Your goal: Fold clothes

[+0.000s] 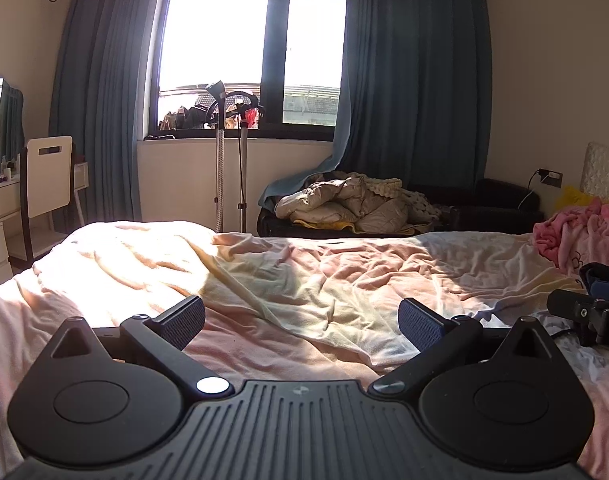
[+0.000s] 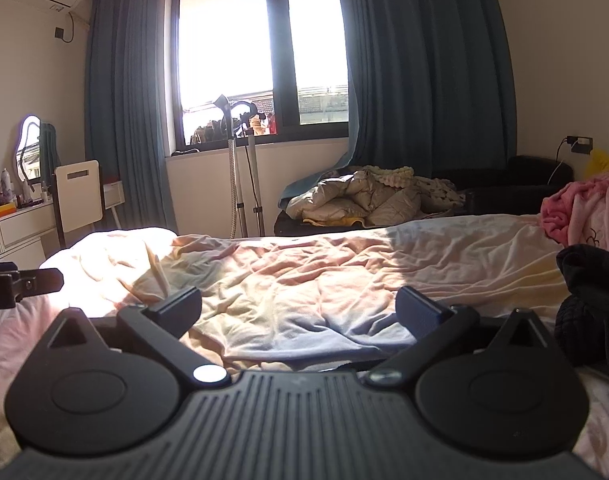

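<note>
A pale, pastel cloth [image 1: 288,280] lies crumpled across the bed, cream and pink with a bluish part; it also shows in the right wrist view [image 2: 304,304]. My left gripper [image 1: 301,320] is open and empty, low over the near edge of the cloth. My right gripper [image 2: 298,310] is open and empty, low over the cloth's bluish near edge. The right gripper shows at the right edge of the left wrist view [image 1: 584,312]. The left gripper shows at the left edge of the right wrist view [image 2: 20,284]. A dark garment [image 2: 592,300] lies at the right.
A pink blanket [image 1: 576,232] is heaped at the bed's right end. Beyond the bed are a dark sofa with a beige quilt [image 1: 344,204], a garment steamer stand [image 1: 224,152], a window with blue curtains, and a white desk with a chair [image 1: 48,176] at left.
</note>
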Demonstrator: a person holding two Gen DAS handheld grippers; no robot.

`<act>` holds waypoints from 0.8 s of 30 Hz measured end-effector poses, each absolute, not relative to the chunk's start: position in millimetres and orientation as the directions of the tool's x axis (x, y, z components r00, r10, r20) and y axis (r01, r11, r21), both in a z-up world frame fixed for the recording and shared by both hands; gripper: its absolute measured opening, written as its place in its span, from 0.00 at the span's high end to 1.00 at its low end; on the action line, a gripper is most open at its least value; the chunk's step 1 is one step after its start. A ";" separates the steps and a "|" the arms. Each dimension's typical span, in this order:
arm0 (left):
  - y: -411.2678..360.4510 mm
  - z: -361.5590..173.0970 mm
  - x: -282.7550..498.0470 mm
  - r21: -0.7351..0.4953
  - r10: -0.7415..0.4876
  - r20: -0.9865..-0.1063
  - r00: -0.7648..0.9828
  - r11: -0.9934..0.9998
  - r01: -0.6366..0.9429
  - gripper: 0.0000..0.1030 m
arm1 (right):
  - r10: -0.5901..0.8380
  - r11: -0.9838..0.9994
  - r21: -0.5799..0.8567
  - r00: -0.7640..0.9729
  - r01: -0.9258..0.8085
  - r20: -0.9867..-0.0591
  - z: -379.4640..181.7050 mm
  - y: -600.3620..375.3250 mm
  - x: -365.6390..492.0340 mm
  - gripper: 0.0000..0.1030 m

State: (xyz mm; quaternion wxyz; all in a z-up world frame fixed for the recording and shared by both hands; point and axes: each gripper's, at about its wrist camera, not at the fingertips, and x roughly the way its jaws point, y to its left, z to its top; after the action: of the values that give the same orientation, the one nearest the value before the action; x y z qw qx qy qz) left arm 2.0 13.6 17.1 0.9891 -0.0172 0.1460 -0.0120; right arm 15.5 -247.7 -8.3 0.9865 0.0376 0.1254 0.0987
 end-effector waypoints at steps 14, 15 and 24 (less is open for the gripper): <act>13.6 21.0 -4.4 -0.036 -0.010 -0.253 0.967 0.999 0.001 0.00 | 0.226 0.973 0.088 0.952 -0.212 -0.209 -6.6 -243.9 12.0 0.00; 13.4 21.5 -5.0 -0.034 -0.007 -0.248 0.969 0.999 -0.002 0.00 | 0.223 0.974 0.088 0.952 -0.209 -0.208 -6.5 -243.8 11.9 0.00; 13.3 24.3 -6.3 -0.025 0.020 -0.227 0.974 0.999 -0.027 0.00 | 0.207 0.977 0.096 0.959 -0.192 -0.192 -4.9 -246.0 10.5 0.00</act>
State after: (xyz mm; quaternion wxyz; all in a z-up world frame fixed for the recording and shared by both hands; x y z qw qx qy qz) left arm -6.3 13.3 24.3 0.9933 -0.0139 0.1139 0.0119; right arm 10.5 -246.0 -4.9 0.9891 0.0380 0.1008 0.1008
